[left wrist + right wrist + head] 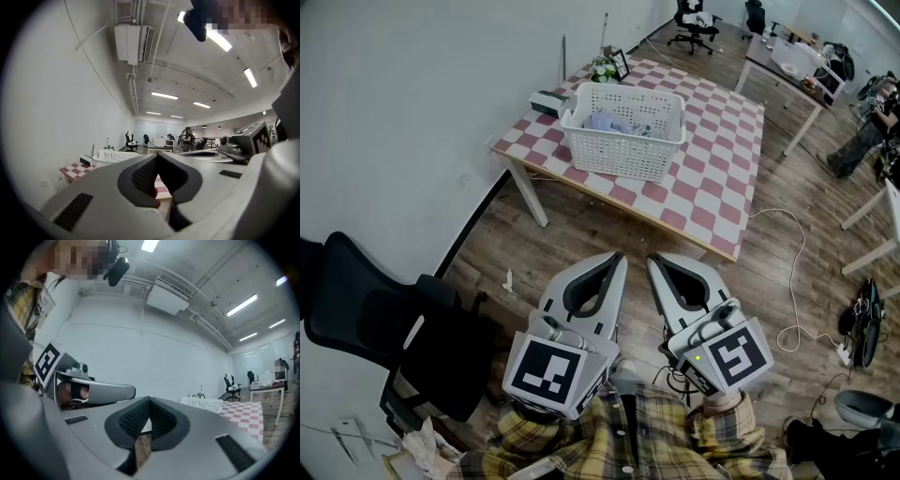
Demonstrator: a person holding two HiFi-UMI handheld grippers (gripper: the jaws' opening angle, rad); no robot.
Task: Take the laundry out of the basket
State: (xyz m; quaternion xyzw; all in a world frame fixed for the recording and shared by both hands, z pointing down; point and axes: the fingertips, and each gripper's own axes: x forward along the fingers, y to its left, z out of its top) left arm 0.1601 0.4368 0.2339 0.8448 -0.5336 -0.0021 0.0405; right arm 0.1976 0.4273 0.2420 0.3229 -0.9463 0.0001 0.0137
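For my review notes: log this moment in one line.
stage: not started | left tongs: shut, empty | right tongs: shut, empty | laundry: in white basket on checkered table

A white rectangular plastic laundry basket with perforated walls (619, 155) is standing upright on the pink-and-white checked worktop (712, 159). It is sitting close to the worktop's near edge, toward its near left corner. Crumpled pale lilac laundry (607, 122) is lying inside, bunching toward the basket's left end, below the rim.

Yellow plaid shirt (623, 441) — grey, black-padded fingers (617, 281).
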